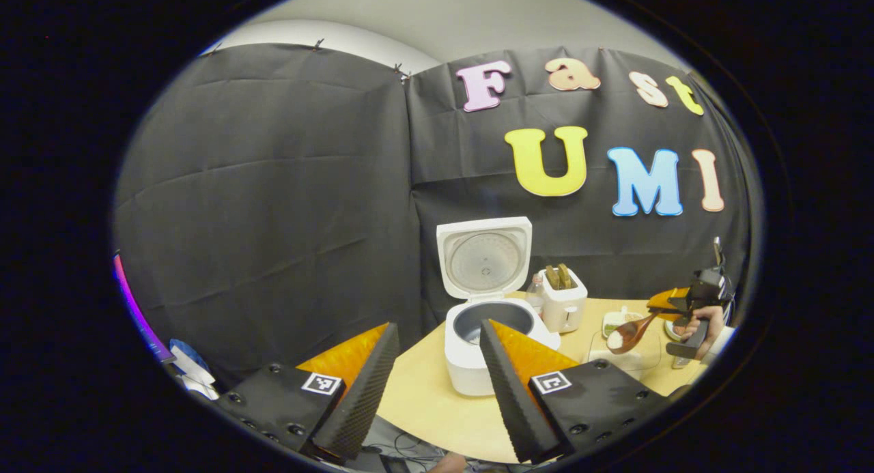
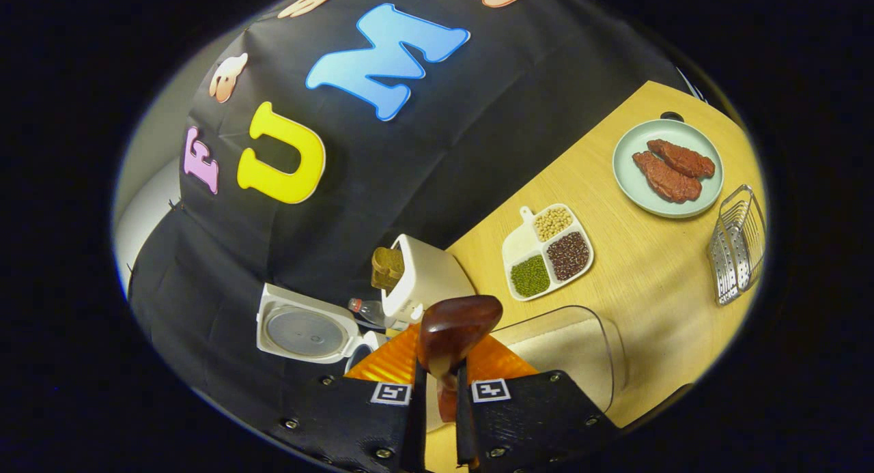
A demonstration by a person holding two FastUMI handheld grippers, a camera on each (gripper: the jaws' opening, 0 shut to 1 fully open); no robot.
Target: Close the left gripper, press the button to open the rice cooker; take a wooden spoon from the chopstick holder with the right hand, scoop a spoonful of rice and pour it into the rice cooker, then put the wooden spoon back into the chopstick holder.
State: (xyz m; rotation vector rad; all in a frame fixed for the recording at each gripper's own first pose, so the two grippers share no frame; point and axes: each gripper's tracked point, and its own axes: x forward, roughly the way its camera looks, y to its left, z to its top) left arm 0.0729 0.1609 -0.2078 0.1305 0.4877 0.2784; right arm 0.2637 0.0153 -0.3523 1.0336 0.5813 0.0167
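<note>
On the yellow table [image 1: 437, 398] the rice cooker [image 1: 481, 336] is sitting open, while the right gripper [image 2: 437, 418], jaws squeezing the wooden spoon [image 2: 454, 330], is lifting rice above the clear box [image 2: 573, 350] and next probably carrying it level to the pot, the left gripper [image 1: 437, 384] waiting with jaws apart.

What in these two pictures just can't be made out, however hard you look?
- How much rice sits in the wooden spoon: the right gripper view faces the bowl's back; in the left gripper view the spoon is small.
- What lies in the rice cooker: the left gripper's finger covers part of the pot in the left gripper view.
- The clear rice container: the right gripper hides its near part.
</note>
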